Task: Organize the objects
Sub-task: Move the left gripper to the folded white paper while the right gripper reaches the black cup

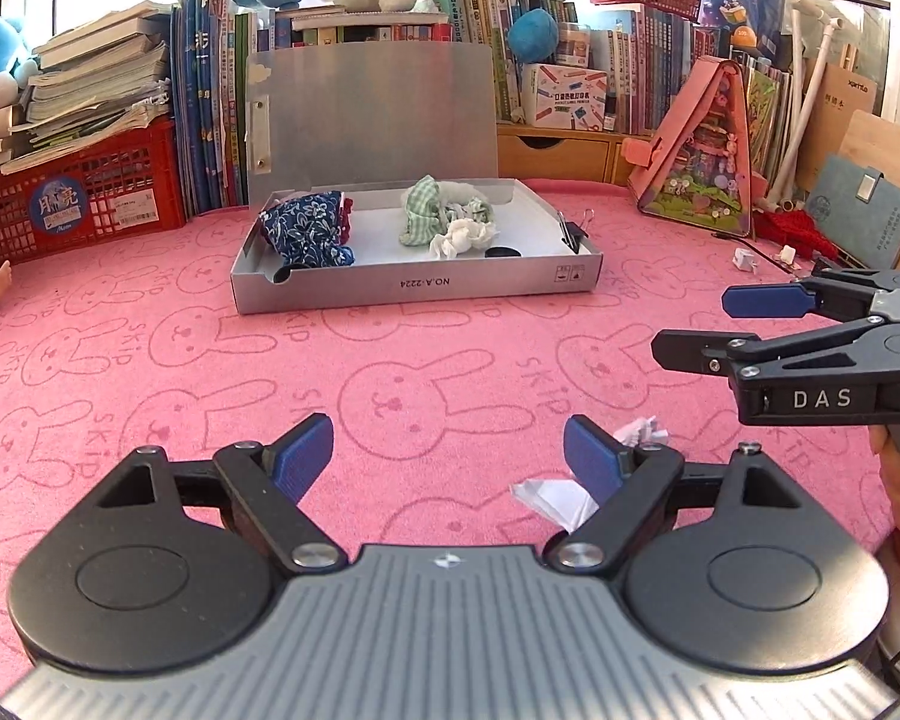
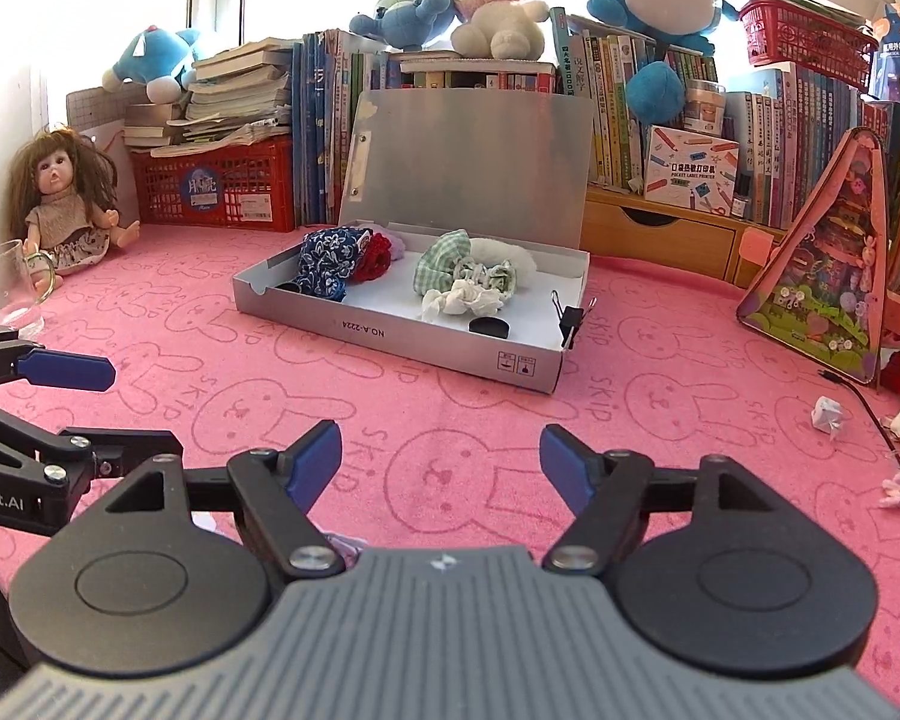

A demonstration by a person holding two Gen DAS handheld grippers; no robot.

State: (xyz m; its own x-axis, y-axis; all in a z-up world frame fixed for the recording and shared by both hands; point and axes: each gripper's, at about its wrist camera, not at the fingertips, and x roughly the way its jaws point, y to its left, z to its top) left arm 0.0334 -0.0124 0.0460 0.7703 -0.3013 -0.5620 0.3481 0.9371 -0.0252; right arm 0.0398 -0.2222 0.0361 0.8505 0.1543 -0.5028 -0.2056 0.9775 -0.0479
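A: Where do your tools stand?

B: Your left tool (image 1: 448, 450) hangs over the pink rabbit-print worktop (image 1: 390, 360) with its blue pads spread wide and nothing between them. Your right tool (image 2: 441, 459) is wide too, also empty.

A: And the things to sort?

B: The grey box (image 2: 390, 333) sits mid-worktop ahead of you, lid up against the books (image 2: 630, 102). Inside, a blue floral cloth (image 2: 324, 264) and something red (image 2: 373, 257) lie at the left end; a green checked cloth (image 2: 450, 267) and a white crumpled wad (image 2: 459, 302) lie in the middle, a black disc (image 2: 489, 327) just in front. A binder clip (image 2: 572, 318) grips the right wall.

A: Anything loose?

B: White crumpled scraps (image 1: 555, 495) lie on the worktop just beside your left tool's right finger. More small scraps (image 2: 829, 414) lie far right, near the pink triangular case (image 2: 828, 276).
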